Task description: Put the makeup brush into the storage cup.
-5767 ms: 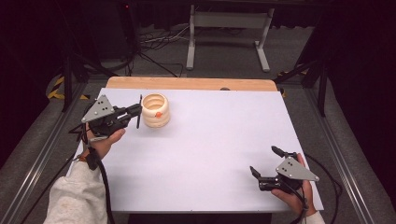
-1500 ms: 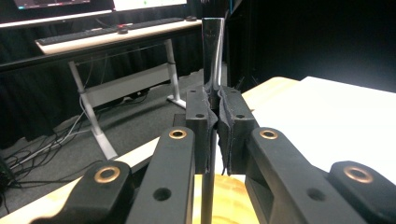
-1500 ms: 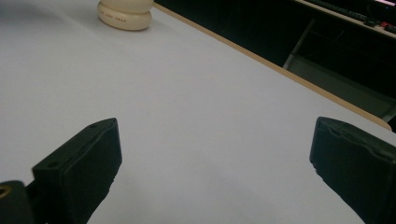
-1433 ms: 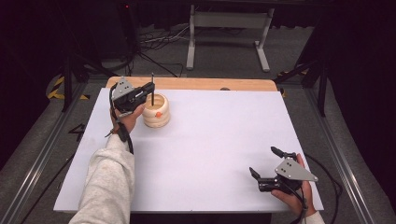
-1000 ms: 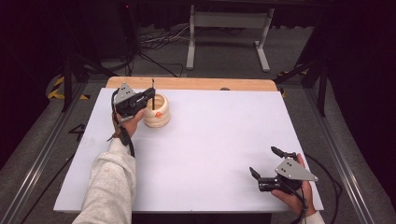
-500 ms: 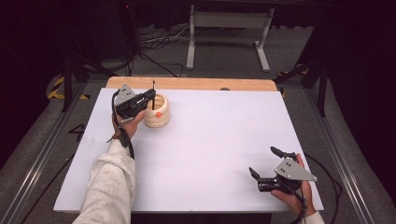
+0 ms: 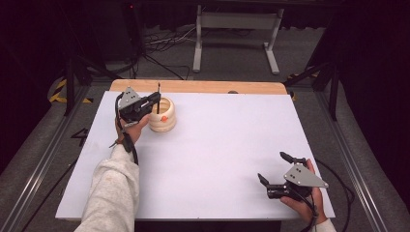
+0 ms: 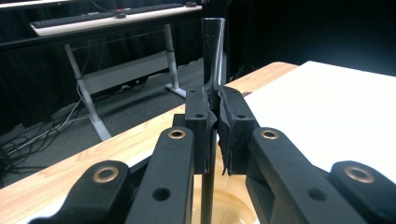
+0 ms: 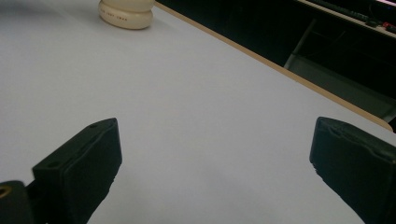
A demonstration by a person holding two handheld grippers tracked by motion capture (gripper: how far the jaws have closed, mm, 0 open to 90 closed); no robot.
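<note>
The left claw [image 8: 212, 116] is clamped on a thin black rod [image 8: 213, 51], its two pads pressed against the stem from either side. The rod stands upright: its upper end widens into a dark glossy handle above the pads, and its lower part runs down between the jaws into a pale wooden holder [image 7: 162, 114] shaped like stacked rings. In the high view the left claw [image 7: 155, 98] sits just above the holder's rim at the far left of the white worktop [image 7: 222, 145], with the rod [image 7: 158, 94] rising out of the holder's mouth. An orange spot marks the holder's front wall. A light wooden strip borders the worktop's far edge.

The right claw [image 7: 278, 169] rests at the near right corner, well apart from the holder, jaws spread wide with nothing between them. In the right gripper view the claw [image 9: 215, 158] faces bare white surface, and the holder [image 9: 126, 14] stands far off at the top.
</note>
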